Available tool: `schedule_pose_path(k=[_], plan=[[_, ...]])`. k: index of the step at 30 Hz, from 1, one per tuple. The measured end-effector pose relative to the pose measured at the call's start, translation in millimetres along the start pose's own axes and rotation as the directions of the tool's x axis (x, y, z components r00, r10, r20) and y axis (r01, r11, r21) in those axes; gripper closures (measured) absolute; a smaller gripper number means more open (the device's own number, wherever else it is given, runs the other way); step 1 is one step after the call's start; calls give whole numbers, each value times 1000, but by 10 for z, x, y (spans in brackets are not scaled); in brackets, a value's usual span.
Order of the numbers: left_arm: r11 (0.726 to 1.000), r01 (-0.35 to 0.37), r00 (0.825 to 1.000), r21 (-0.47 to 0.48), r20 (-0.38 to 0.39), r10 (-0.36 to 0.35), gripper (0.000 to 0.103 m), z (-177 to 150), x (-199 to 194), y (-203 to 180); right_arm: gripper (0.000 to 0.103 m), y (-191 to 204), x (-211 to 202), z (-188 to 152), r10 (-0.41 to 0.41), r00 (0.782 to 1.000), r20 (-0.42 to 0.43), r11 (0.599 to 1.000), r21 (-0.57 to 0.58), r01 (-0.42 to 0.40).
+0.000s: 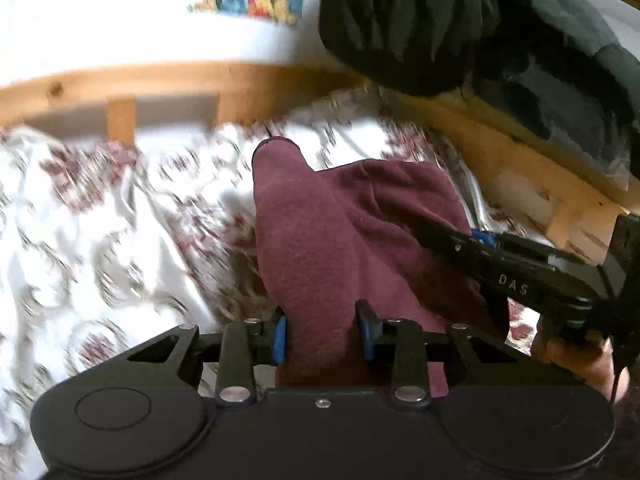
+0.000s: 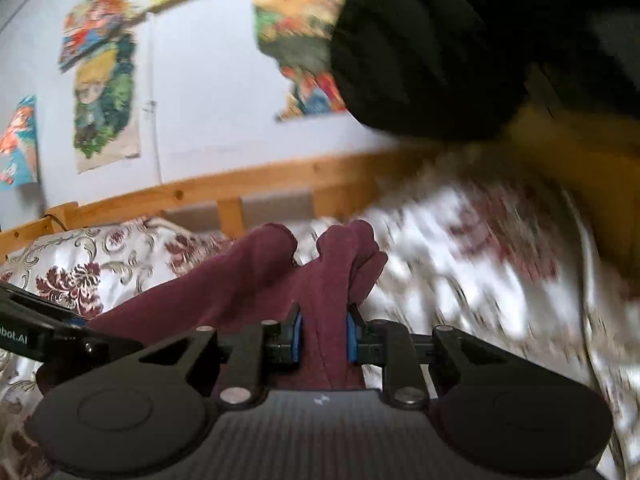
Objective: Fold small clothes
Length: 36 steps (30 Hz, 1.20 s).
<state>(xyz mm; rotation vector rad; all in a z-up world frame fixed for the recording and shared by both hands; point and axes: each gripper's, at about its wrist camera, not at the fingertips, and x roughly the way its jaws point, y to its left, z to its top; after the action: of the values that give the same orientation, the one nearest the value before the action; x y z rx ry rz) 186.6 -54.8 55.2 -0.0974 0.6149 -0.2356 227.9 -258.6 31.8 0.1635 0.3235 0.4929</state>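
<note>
Spanning both grippers: maroon garment (image 1: 320, 240), long axis left to right; left gripper (image 1: 322, 334) and right gripper (image 2: 323, 338) each clenched on one end.

We have two fisheye views, one riding on each gripper and looking forward along its fingers. From the left wrist we look slightly downward across the patterned bedspread (image 1: 120, 208) toward the wooden bed rail (image 1: 160, 80), at close range. From the right wrist we look more nearly level toward the same rail and the wall with posters (image 2: 106, 100). Both views share the maroon garment (image 1: 320, 232) (each also catches the other tool at its edge) and the dark cloth (image 2: 420, 48) overhead.
</note>
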Motion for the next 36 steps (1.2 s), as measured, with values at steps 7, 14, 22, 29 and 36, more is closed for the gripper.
schedule_pose_path(k=[7,14,22,29,36], plan=[[988,-142,983,-59,111,148,67,-121,-240,449,79,459,524,274,92,996,-12,995,-31,-92],[939,-218,974,-268,4,227,67,-399,-202,1023,79,912,1145,95,129,977,-170,985,-94,-146],[876,-194,981,-443,-72,180,62,-446,-125,1262,58,856,1218,-49,-53,972,-230,998,-37,46],[844,-179,984,-506,-95,151,32,-511,-205,1285,32,858,819,-49,-124,969,-215,992,-48,116],[875,-183,982,-447,-46,182,7,-494,-514,1121,9,1187,121,-195,-94,983,-155,989,-125,75]])
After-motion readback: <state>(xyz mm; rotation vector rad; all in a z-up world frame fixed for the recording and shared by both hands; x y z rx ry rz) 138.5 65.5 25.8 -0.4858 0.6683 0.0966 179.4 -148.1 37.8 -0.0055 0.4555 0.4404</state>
